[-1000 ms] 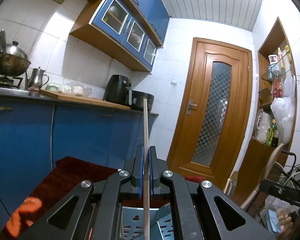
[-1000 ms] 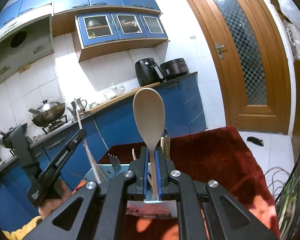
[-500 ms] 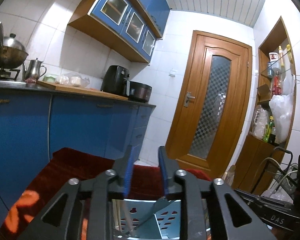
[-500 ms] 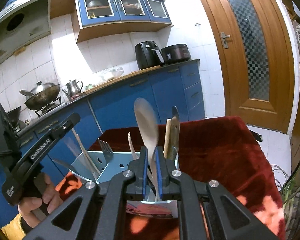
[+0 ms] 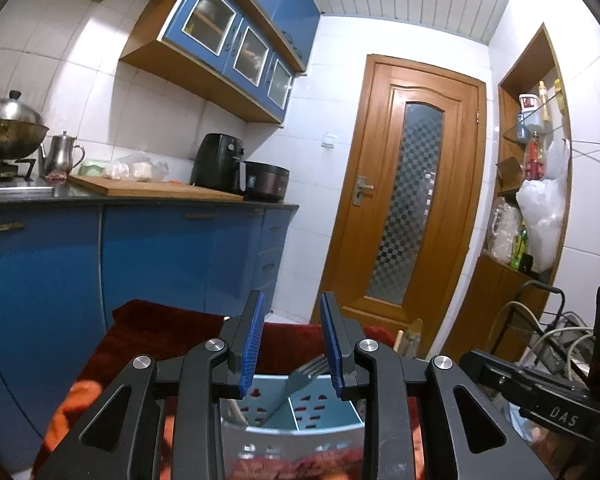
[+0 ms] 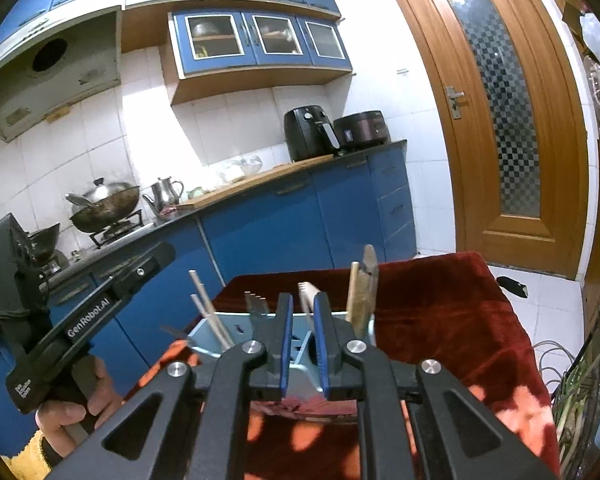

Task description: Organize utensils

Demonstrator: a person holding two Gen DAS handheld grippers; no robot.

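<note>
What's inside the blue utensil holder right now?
In the utensil holder: chopsticks, a fork, a wooden spoon and a pale utensil behind the right tongs. Their lower ends are hidden.

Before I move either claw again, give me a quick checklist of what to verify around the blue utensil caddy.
1. Left claw empty: ok, open with nothing between its pads.
2. Right claw empty: ok, slightly open with a gap, no utensil held.
3. Chopsticks seated in the blue utensil caddy: ok, they lean in its left compartment.
4. Fork in the caddy: ok, tines up.
5. Wooden utensils in the right compartment: ok, standing upright.
6. Caddy steady on the red cloth: cannot tell, its base is hidden behind the claws.
</note>
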